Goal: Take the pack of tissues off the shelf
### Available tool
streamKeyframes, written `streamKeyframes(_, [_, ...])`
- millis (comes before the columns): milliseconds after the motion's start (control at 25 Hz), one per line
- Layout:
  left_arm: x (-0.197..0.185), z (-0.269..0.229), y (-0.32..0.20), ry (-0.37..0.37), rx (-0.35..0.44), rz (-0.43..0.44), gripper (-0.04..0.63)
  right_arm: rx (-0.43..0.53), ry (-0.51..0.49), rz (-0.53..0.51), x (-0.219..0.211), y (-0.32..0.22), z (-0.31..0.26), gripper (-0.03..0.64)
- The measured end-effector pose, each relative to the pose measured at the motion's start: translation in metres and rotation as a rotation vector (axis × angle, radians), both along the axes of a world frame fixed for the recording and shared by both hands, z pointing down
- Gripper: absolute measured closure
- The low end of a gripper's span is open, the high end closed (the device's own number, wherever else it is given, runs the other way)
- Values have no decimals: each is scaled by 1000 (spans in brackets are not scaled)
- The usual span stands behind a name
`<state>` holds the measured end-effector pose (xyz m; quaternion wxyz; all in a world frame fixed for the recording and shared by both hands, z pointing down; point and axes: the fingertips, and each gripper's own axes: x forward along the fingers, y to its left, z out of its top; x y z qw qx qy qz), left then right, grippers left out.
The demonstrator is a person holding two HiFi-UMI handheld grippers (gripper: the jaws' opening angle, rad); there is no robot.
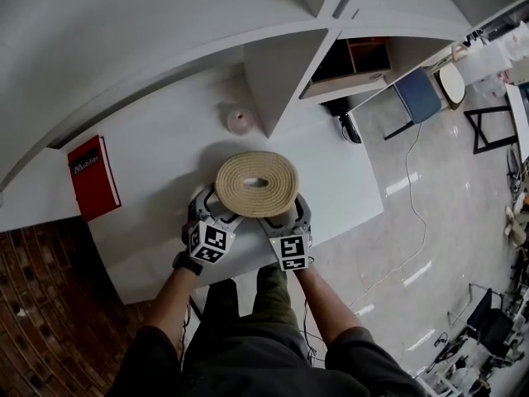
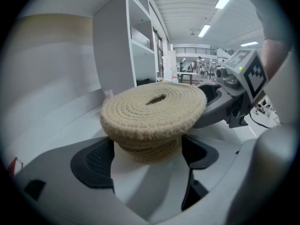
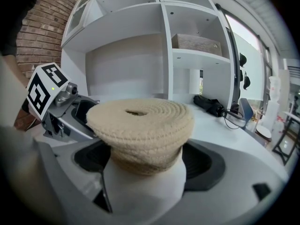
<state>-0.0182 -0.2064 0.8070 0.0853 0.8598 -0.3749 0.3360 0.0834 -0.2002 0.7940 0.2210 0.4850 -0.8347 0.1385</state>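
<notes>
Grey left gripper (image 2: pixel 146 156), right gripper (image 3: pixel 146 159), black-and-white marker cubes (image 1: pixel 209 242), black wristwatch (image 1: pixel 187 263), olive trousers (image 1: pixel 273 292)

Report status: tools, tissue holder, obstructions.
Left tool and right tool both clamped on woven tissue holder. Holder upright, slot up. Small pink object and red book sit clear of it.

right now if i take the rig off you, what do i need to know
Left gripper: shut on the woven tissue holder, low on its side.
Right gripper: shut on the same holder from the other side.
Holder: outside the shelf bays, over the white counter.
Done: both grips are on.
Left: carry it clear. I can't tell whether it is lifted off the counter.
</notes>
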Motion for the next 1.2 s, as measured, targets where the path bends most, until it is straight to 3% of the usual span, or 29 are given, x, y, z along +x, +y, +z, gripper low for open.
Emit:
streamKeyframes(320, [-21,-16,22,-29,-53,1,144,-42,21,6,15,21,-13,141])
streamKeyframes(520, [-36,-50,35,25,-58,-17,146,-39,22,26,29,36,-50,141])
streamKeyframes(720, [-49,-97,39,72,-23,-45,152,29,18,44,35,41,-110,149])
streamKeyframes(920, [-48,-154,38,131,46,-46,206,123,14,67,33,41,-172,245])
streamKeyframes(1120, [-47,-209,38,191,136,-50,306,200,17,95,33,45,-221,331])
streamKeyframes(1200, [-47,-226,38,210,166,-57,352,229,22,114,35,48,-236,398])
